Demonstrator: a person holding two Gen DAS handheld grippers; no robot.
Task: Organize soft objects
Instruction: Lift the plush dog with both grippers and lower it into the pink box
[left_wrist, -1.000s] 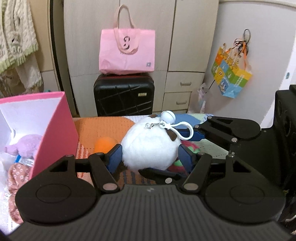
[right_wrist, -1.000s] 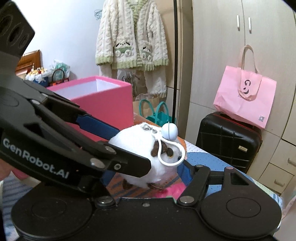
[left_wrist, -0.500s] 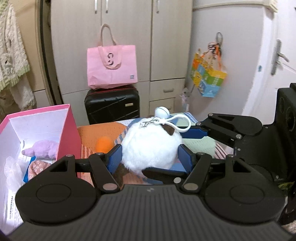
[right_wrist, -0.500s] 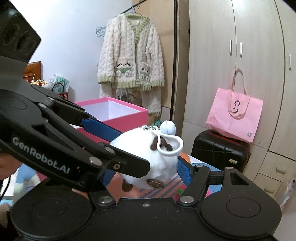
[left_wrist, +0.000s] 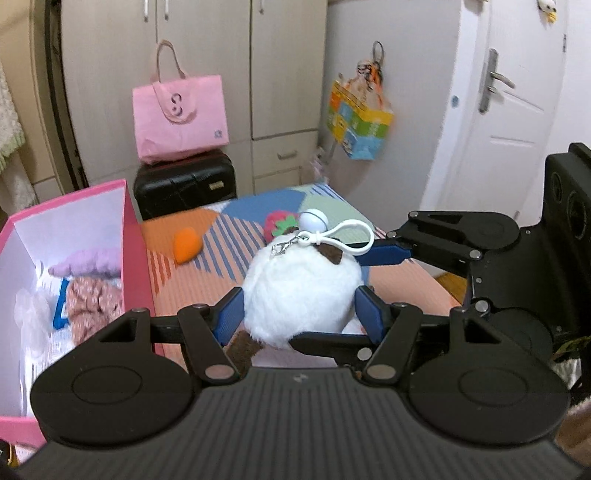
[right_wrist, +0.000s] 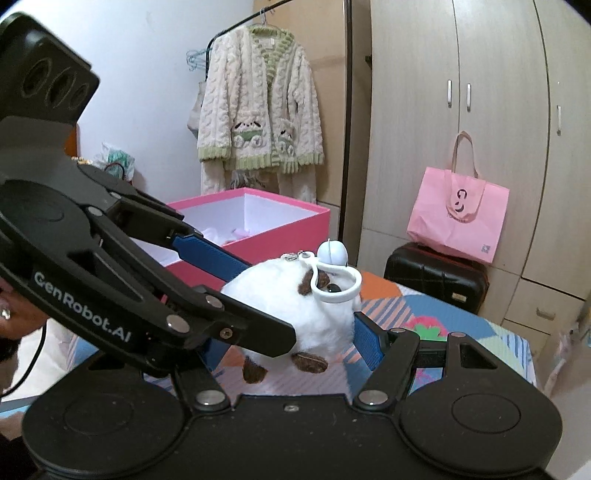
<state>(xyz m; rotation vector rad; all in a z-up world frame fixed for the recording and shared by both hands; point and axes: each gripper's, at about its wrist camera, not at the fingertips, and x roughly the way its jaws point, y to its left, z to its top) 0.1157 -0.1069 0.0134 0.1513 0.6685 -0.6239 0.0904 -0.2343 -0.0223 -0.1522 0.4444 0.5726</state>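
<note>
A white plush toy (left_wrist: 299, 291) sat squeezed between the blue pads of the left gripper (left_wrist: 301, 314), raised above the patterned mat (left_wrist: 207, 273), its brown feet hanging below the fingers. The right gripper (right_wrist: 295, 317) closed on the same toy from the other side, one pad along its upper left flank, the other against its lower right; both sets of fingers were drawn in to the width of the fluffy body and pinched it. A white clip loop (left_wrist: 352, 238) and a small white ball (left_wrist: 313, 221) stood at the top of the toy, beyond the left gripper's tips. To the left of that gripper, the pink box (left_wrist: 135, 236) stood open with soft items inside. Ahead of it, an orange plush (left_wrist: 188, 242) and a strawberry plush (left_wrist: 279, 223) lay on the mat.
</note>
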